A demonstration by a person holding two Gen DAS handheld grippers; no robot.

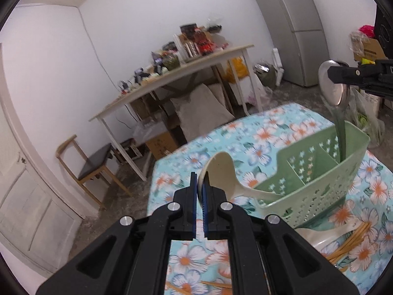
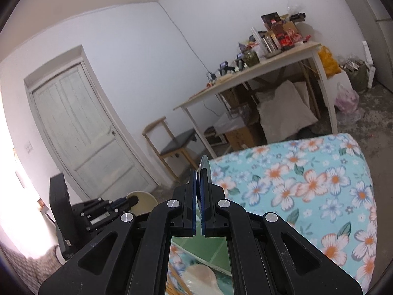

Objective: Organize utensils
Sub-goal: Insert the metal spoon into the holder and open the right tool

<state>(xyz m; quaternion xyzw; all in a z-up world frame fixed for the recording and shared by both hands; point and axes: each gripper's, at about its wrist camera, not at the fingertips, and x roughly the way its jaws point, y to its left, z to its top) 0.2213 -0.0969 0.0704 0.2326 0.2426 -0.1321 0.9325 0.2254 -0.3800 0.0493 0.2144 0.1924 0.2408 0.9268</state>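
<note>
Left wrist view: the left hand-held gripper pinches a cream spoon by its bowl, handle inside the green caddy on the table. The right hand-held gripper pinches a metal spoon likewise. Either smooth bowl could slip, or a handle could tip the caddy.

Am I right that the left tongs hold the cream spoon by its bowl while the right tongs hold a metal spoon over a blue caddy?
Nearly: the caddy is green, as the left wrist view shows. The left tongs do grip the cream spoon, and the right tongs the metal spoon.
</note>
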